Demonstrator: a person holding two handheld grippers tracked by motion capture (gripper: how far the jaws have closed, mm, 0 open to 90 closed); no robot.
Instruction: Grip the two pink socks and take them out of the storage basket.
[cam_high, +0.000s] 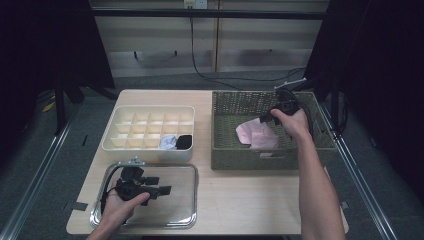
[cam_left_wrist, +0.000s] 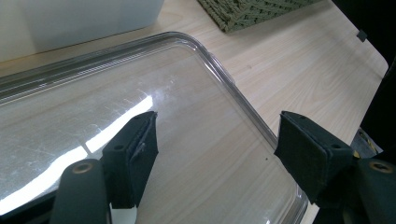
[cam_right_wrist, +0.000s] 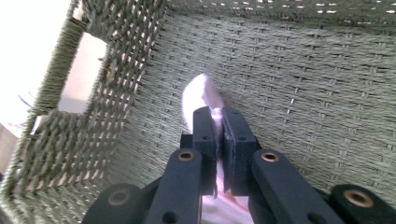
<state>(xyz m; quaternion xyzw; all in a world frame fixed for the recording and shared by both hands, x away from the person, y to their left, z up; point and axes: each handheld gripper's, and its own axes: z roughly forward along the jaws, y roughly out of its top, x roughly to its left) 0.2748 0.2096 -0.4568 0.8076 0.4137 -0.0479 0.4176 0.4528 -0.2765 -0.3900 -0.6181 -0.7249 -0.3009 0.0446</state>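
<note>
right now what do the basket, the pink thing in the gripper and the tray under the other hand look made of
Basket: woven fibre or cord, matte olive green, plaited strands showing. Pink thing: soft thin cloth, it seems, creased and pinched flat by the right gripper. Tray: clear glossy plastic, probably; the wood grain shows through, with fine scratches and glare.

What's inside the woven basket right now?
A pink cloth lies in the basket, pinched between the right gripper fingers. The cloth and hand cover part of the floor, so anything beneath them can't be seen.
</note>
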